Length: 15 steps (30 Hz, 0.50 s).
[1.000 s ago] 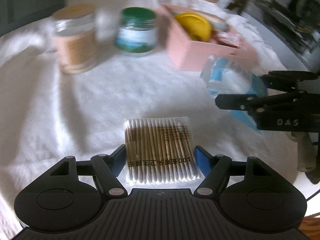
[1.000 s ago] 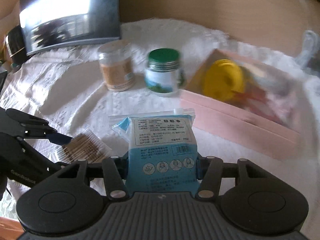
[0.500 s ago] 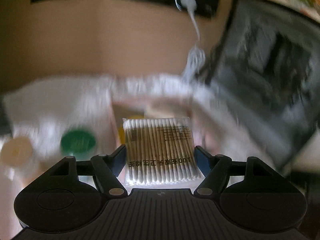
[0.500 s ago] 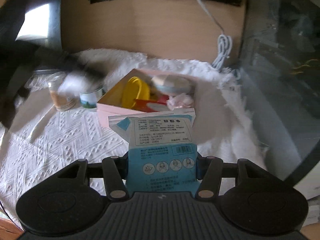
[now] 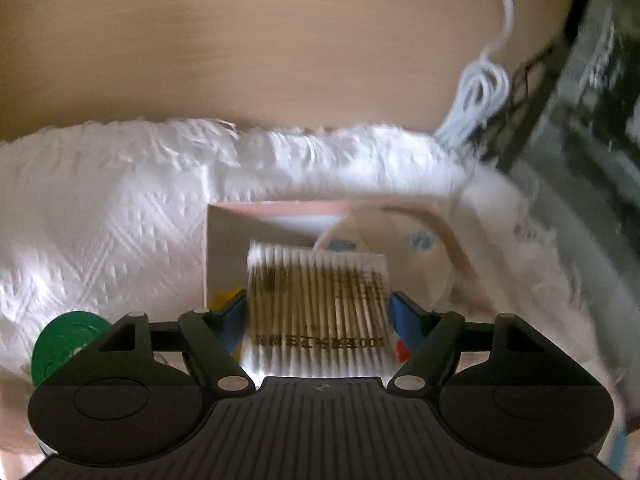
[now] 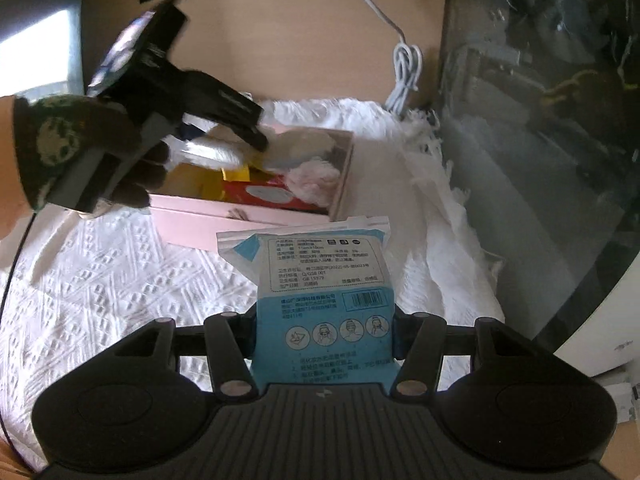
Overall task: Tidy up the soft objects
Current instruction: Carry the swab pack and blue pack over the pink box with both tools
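My left gripper (image 5: 318, 312) is shut on a clear pack of cotton swabs (image 5: 318, 308) and holds it over the open pink box (image 5: 280, 210). In the right wrist view the left gripper (image 6: 216, 140) hangs above the same pink box (image 6: 240, 216), which holds a yellow item (image 6: 236, 174), a red pack (image 6: 260, 194), a round white pad (image 6: 304, 146) and a pink fluffy thing (image 6: 316, 176). My right gripper (image 6: 322, 330) is shut on a blue and white pack of face masks (image 6: 320, 280), held above the white cloth in front of the box.
A green-lidded jar (image 5: 66, 346) stands left of the box on the white textured cloth (image 6: 100, 280). A coiled white cable (image 6: 406, 76) hangs against the tan wall behind. A dark glass surface (image 6: 540, 120) stands at the right.
My left gripper lifted the cotton swab pack off the cloth and carried it over the pink box. My right gripper lifted the mask pack and swung to face the box.
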{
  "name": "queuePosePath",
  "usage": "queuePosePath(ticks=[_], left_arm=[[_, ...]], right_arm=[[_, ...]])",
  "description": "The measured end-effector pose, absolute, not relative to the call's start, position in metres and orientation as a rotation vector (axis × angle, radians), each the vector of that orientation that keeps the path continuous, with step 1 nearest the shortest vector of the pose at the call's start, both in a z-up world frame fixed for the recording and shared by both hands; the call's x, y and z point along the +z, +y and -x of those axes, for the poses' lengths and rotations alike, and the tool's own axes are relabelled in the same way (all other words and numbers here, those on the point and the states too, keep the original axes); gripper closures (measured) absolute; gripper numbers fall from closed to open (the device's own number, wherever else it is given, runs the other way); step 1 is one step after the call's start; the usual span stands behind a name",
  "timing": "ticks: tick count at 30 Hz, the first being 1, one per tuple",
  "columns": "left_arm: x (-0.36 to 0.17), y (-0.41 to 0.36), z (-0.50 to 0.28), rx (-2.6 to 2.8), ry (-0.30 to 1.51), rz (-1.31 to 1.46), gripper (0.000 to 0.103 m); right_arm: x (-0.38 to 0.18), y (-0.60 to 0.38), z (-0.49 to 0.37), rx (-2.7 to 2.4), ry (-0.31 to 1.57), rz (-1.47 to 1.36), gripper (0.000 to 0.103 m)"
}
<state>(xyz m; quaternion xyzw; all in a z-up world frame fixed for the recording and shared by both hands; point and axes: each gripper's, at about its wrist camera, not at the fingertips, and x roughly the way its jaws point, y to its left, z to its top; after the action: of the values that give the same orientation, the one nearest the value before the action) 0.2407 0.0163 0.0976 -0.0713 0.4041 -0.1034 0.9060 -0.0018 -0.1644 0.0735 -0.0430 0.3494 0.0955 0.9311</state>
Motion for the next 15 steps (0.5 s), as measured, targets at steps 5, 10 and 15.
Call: queuePosePath(ticks=[5,10,15], left_arm=[[0.121,0.040,-0.230,-0.287,0.731,0.276,0.025],[0.129,0.051,-0.220,-0.289,0.715,0.335,0.028],[0.120,0.042,-0.209,-0.273,0.769,0.194,0.062]], right_arm=[[0.077,-0.165,-0.017,0.193,0.708,0.084,0.048],[0.096,-0.157,-0.044,0.215,0.647,0.096,0.048],[0.119,-0.135,-0.089,0.277,0.584,0.093,0.048]])
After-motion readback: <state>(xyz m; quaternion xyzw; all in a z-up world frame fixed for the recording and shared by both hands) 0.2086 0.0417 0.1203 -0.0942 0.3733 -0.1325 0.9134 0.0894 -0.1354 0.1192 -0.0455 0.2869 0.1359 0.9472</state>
